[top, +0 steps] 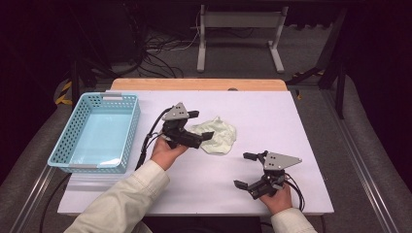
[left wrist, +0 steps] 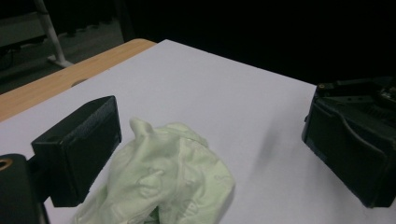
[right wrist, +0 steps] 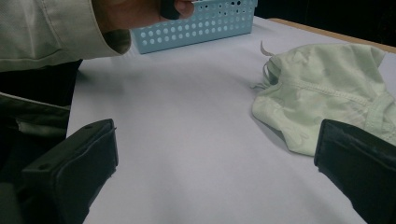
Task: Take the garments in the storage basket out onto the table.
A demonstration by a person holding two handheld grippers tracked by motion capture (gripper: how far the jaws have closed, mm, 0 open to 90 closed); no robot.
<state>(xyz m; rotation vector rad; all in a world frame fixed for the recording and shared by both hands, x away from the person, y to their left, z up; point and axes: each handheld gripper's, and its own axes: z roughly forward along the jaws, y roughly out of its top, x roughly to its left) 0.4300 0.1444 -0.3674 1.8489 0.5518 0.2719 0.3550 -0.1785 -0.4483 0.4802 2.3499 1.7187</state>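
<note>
White table [top: 272, 126], dark room behind — both my claws down at a pale green cloth.

My left claw [top: 203, 125] is spread wide at the cloth [top: 217, 136], its jaws either side of the near edge; in the left gripper view the cloth [left wrist: 163, 182] lies bunched between them, just beside one jaw, and whether it touches I cannot tell. Nothing is clamped. My right claw [top: 245, 170] sits well apart toward the near right corner — jaws wide too, holding nothing, bare table between them in the right gripper view, with the cloth [right wrist: 327, 88] beyond one jaw. Farther out, a blue basket [top: 128, 127] stands at the table's left edge, beside my left hand [top: 167, 151].
</note>
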